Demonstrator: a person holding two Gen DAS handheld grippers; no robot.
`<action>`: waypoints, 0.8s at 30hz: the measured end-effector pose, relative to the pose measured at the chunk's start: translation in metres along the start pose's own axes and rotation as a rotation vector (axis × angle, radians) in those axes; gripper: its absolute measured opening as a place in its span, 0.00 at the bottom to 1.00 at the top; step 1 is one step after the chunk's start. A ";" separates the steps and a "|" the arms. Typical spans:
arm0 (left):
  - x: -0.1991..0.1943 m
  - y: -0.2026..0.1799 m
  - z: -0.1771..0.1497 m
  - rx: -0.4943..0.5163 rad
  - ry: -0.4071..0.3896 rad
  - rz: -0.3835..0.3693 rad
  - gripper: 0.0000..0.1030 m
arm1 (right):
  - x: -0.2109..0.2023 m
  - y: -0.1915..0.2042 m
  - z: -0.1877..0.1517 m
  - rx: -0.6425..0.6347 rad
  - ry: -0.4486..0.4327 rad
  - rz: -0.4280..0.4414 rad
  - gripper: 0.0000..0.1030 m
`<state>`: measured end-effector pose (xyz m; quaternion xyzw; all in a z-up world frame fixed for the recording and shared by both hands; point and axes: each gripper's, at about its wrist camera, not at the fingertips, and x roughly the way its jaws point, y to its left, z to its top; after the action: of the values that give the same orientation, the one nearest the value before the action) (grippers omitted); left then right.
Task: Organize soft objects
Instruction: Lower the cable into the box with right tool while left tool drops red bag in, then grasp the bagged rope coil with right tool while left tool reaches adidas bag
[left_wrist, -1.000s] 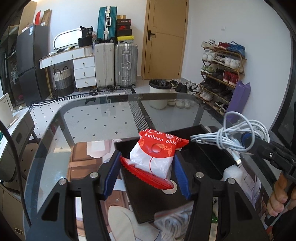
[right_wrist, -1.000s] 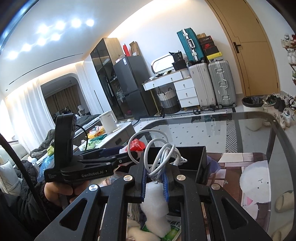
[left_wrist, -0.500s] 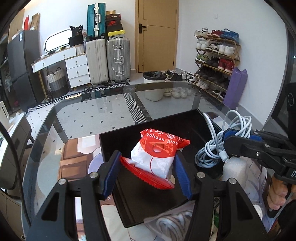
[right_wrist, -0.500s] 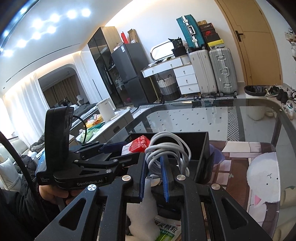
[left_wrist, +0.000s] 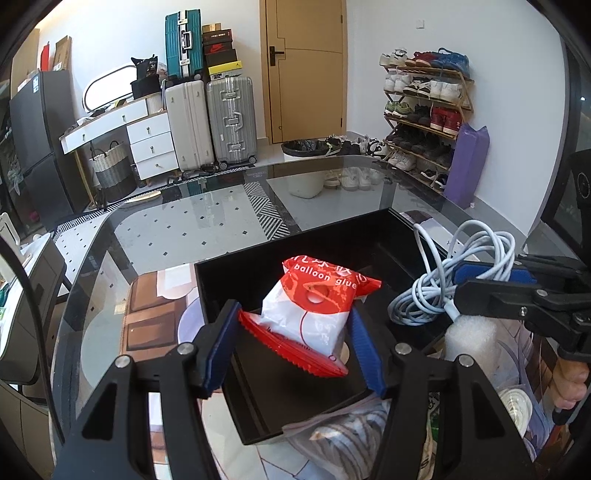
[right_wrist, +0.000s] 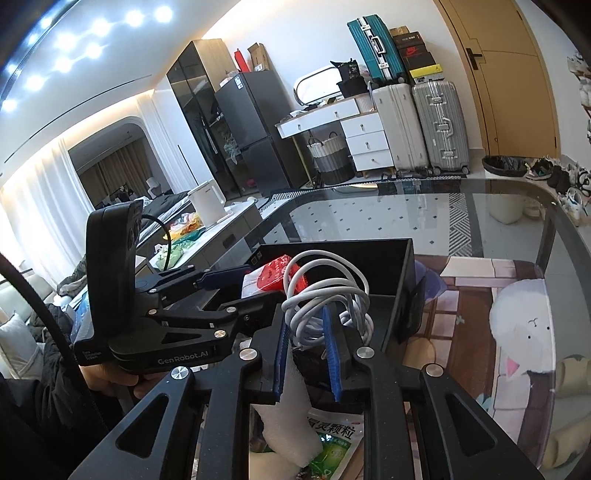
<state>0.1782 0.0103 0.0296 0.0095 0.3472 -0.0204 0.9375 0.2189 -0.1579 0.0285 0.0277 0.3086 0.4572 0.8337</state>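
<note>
My left gripper (left_wrist: 295, 343) is shut on a red and white "balloon glue" packet (left_wrist: 314, 314) and holds it over the black box (left_wrist: 258, 266) on the glass table. My right gripper (right_wrist: 306, 332) is shut on a coiled white cable (right_wrist: 325, 291) and holds it over the box's right side. In the left wrist view the cable (left_wrist: 461, 273) hangs from the right gripper's fingers (left_wrist: 491, 273) at the right. In the right wrist view the packet (right_wrist: 273, 273) shows behind the cable, and the black box (right_wrist: 402, 273) lies below.
White foam (left_wrist: 469, 339), a striped bag (left_wrist: 354, 439) and a green packet (right_wrist: 332, 443) lie near the box's front. A cartoon mat (right_wrist: 517, 332) covers the table at the right. The glass table's (left_wrist: 184, 229) far half shows the floor beneath.
Both grippers have come down and forward over the black box. The cable has moved from above the box's right rim down into its right side. Both stay shut on their loads.
</note>
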 end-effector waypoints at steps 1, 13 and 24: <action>0.000 0.000 0.000 0.000 0.001 -0.001 0.58 | 0.000 0.000 0.000 0.000 0.004 0.002 0.17; -0.013 0.002 -0.003 -0.017 -0.008 -0.044 0.76 | 0.006 0.016 0.019 -0.098 0.019 -0.070 0.47; -0.042 0.011 -0.010 -0.047 -0.061 -0.012 0.92 | -0.017 0.026 0.024 -0.180 -0.030 -0.114 0.66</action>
<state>0.1409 0.0230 0.0493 -0.0154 0.3189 -0.0180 0.9475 0.2063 -0.1504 0.0649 -0.0577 0.2548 0.4344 0.8620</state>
